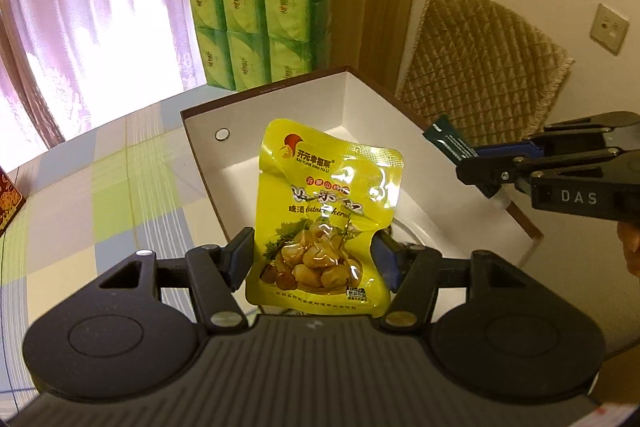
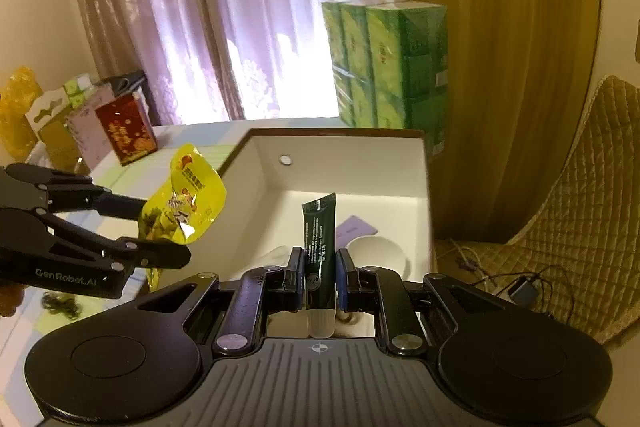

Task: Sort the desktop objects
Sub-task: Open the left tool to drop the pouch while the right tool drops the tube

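A yellow snack pouch (image 1: 324,211) printed with chestnuts stands upright between the pads of my left gripper (image 1: 316,255), which is shut on its lower half. The pouch hangs over the near corner of an open white-lined box (image 1: 280,99). From the right, my right gripper (image 1: 466,157) reaches in, shut on a dark green tube (image 1: 446,141). In the right wrist view the tube (image 2: 320,239) stands upright between the pads of my right gripper (image 2: 320,275), cap toward the camera, above the box (image 2: 340,163). My left gripper (image 2: 164,231) carries the pouch (image 2: 184,203) at the box's left edge.
The box holds a white round dish (image 2: 380,255) and a lilac card (image 2: 356,227). Green tissue packs (image 1: 260,23) stand behind it. A cushioned chair (image 1: 480,59) is at the right with cables and a charger (image 2: 524,291). A red carton (image 2: 126,131) sits on the checked tablecloth (image 1: 100,207).
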A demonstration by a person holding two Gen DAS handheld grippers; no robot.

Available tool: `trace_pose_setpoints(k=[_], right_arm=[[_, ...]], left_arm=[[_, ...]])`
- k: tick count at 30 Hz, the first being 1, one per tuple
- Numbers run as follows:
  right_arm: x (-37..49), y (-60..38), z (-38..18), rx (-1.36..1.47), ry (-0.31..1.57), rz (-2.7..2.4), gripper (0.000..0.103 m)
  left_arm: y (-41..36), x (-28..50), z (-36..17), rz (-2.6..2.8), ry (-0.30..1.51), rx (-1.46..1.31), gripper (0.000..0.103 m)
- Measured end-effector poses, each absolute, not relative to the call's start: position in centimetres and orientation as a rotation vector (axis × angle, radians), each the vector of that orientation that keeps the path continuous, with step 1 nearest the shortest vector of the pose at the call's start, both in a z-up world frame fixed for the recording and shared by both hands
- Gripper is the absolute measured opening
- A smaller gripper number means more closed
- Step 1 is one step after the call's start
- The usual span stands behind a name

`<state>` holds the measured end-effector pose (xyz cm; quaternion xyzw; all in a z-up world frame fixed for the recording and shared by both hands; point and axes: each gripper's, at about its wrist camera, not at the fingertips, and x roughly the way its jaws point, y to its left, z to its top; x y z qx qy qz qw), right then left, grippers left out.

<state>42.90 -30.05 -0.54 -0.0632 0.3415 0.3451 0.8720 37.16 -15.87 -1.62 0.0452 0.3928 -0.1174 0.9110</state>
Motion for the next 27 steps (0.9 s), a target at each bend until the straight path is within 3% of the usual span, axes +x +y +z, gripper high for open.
trace_pose_setpoints(k=[27], right_arm=[[55.1, -24.8, -6.7, -0.178, 0.867, 0.698, 0.013]], left_arm=[[-16.0, 53.1, -8.8, -0.090, 1.025, 0.123, 0.059]])
